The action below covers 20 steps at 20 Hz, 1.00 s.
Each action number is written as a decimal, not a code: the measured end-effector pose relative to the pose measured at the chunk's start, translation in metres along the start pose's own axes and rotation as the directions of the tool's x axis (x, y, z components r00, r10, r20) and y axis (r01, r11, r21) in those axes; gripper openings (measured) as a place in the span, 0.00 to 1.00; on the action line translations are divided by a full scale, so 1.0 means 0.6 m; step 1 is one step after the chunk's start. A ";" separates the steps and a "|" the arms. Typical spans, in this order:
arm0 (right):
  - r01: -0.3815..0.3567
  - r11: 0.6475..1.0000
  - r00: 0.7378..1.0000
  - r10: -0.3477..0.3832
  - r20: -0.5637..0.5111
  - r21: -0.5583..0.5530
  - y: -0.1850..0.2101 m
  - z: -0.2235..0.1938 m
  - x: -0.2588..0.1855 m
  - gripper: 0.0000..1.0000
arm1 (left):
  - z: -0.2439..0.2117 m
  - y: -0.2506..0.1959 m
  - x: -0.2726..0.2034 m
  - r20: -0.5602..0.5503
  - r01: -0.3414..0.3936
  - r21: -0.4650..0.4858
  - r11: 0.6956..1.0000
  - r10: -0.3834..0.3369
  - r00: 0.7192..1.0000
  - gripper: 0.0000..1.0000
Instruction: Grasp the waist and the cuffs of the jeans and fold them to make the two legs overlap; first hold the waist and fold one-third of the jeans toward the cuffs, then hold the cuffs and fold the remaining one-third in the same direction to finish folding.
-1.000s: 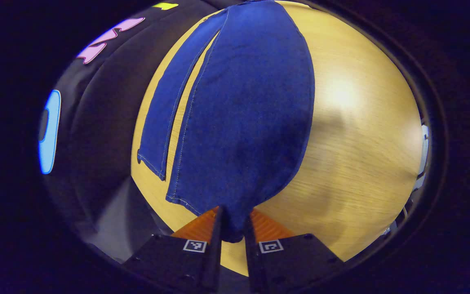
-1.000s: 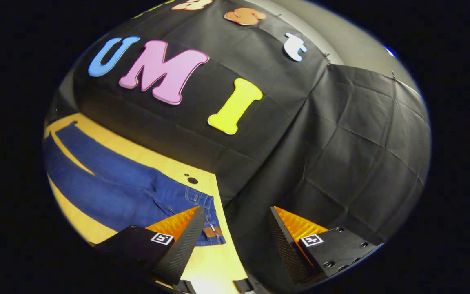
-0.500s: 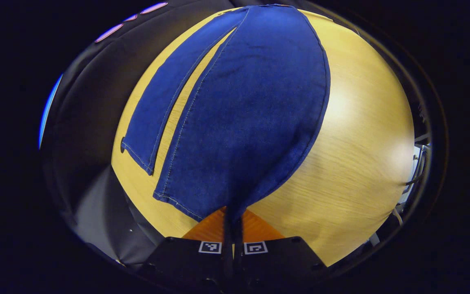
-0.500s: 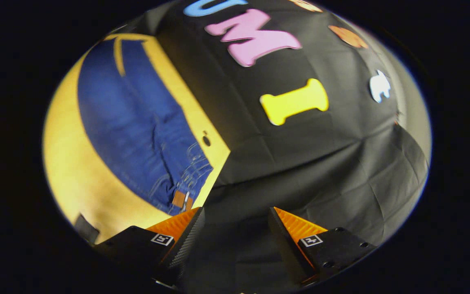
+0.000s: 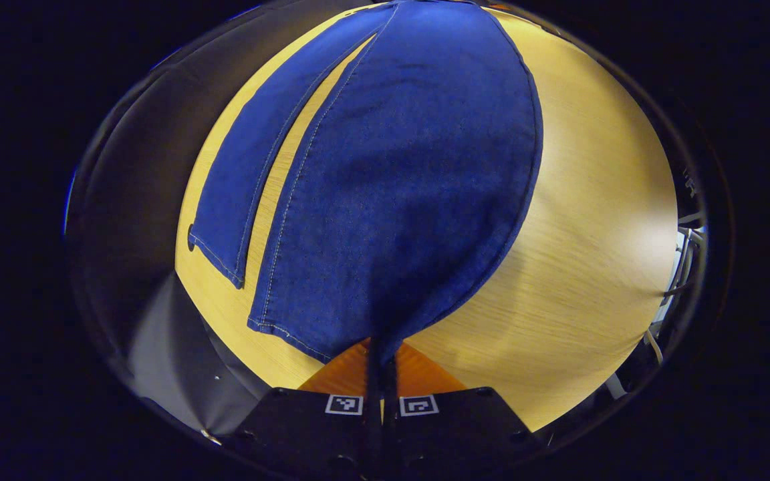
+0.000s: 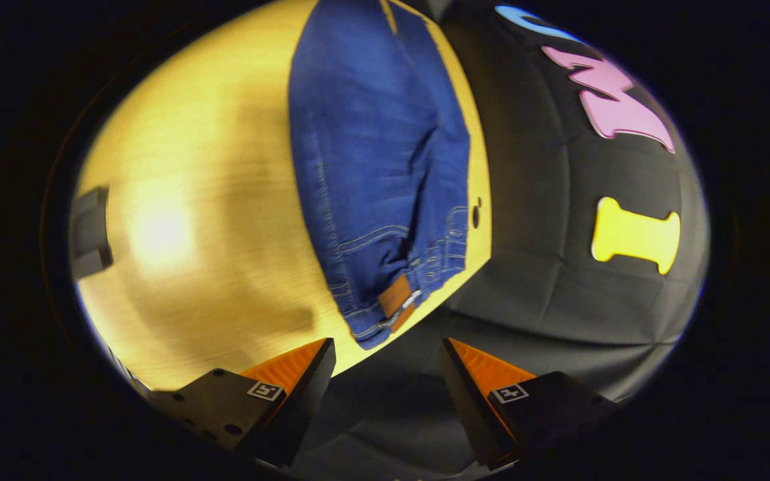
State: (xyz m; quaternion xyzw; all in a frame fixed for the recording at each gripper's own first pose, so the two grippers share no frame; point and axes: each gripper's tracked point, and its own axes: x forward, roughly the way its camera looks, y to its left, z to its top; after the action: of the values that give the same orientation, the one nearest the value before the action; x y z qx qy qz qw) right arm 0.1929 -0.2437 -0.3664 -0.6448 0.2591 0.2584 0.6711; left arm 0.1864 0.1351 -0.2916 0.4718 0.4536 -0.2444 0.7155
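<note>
light wooden table (image 5: 579, 220) with blue jeans (image 5: 392, 187) spread flat along its wall-side edge

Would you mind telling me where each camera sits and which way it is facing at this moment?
Left gripper view: rides on the left gripper, low at the cuff end, looking along the jeans across the wooden table; its own fingers show, shut on the near cuff.
Right gripper view: rides on the right gripper, off the waist end, looking along the jeans with the booth wall to the right; its own fingers show, open.
Shared: the jeans and the table.
</note>
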 end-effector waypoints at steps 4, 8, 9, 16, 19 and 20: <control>-0.004 0.999 1.000 0.004 0.013 -0.052 0.006 0.011 0.031 0.96 | 0.002 0.001 0.000 -0.012 -0.004 -0.009 1.000 0.004 1.000 0.06; 0.040 0.997 0.998 -0.036 0.055 -0.071 -0.014 0.030 0.061 0.94 | 0.003 -0.001 0.000 -0.024 0.005 -0.020 1.000 -0.006 1.000 0.06; 0.047 0.995 0.997 -0.041 0.067 -0.085 -0.018 0.036 0.066 0.93 | 0.002 -0.002 0.002 -0.024 0.005 -0.017 1.000 -0.005 1.000 0.06; 0.015 0.998 0.998 -0.012 0.067 -0.054 -0.020 0.063 0.121 0.46 | 0.002 -0.003 0.003 -0.035 -0.002 -0.004 1.000 0.002 0.999 0.06; -0.031 0.999 0.998 0.029 0.051 0.034 -0.029 0.056 0.124 0.16 | 0.003 -0.003 0.004 -0.044 -0.022 -0.008 1.000 0.022 0.999 0.10; -0.052 0.997 0.998 0.050 0.047 0.052 -0.027 0.056 0.122 0.16 | 0.003 -0.002 0.005 -0.050 -0.027 -0.013 1.000 0.026 0.998 0.06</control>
State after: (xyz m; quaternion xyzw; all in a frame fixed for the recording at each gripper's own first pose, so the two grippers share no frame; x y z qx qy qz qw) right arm 0.2580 -0.2097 -0.4029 -0.6139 0.2666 0.2833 0.6869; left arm 0.1875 0.1333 -0.2942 0.4787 0.4665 -0.2200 0.7105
